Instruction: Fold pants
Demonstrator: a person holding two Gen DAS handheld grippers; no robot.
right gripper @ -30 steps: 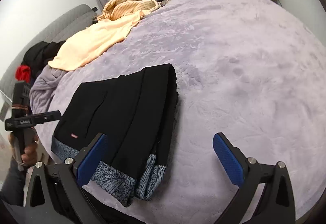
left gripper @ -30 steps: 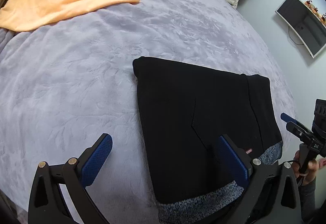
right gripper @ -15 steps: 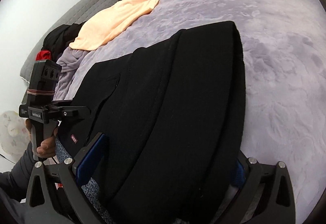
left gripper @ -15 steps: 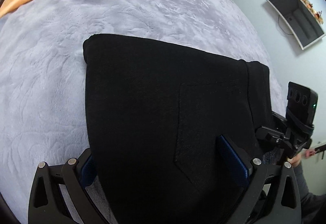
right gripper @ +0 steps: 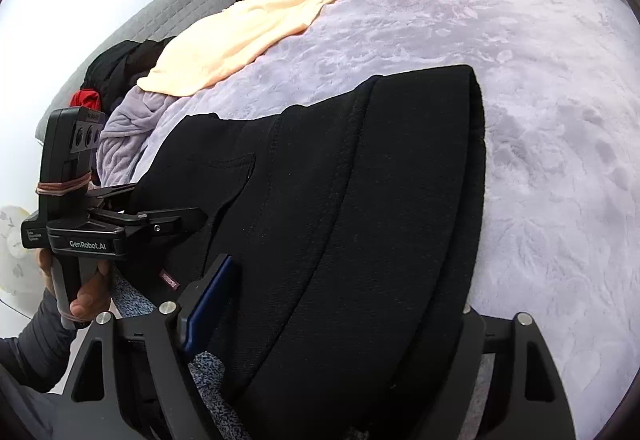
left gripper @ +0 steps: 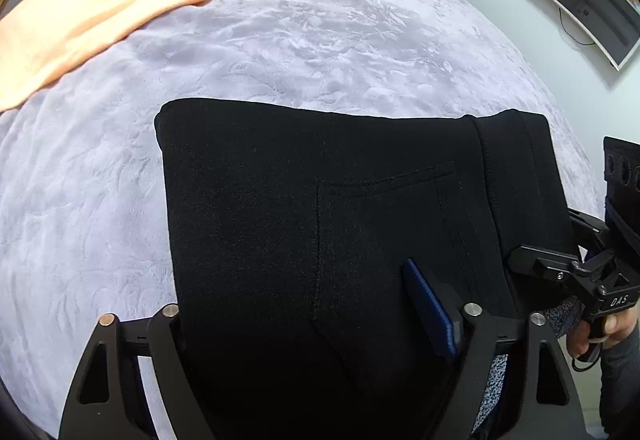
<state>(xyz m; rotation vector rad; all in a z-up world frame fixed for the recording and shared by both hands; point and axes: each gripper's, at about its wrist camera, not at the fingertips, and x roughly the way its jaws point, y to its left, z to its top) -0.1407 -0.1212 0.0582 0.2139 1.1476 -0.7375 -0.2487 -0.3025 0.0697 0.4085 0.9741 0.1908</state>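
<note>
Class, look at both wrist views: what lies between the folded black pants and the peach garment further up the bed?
Only bare lilac blanket separates the black pants from the peach garment; both views show it.

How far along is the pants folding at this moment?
Mostly done: the black pants already lie on the lavender blanket as a layered rectangle, with stacked folds showing at the edge. In hand: the left gripper and right gripper both straddle the near end, where the speckled lining shows; whether they have pinched is unclear. Probably left: one last fold away from the camera, or moving the stack.
</note>
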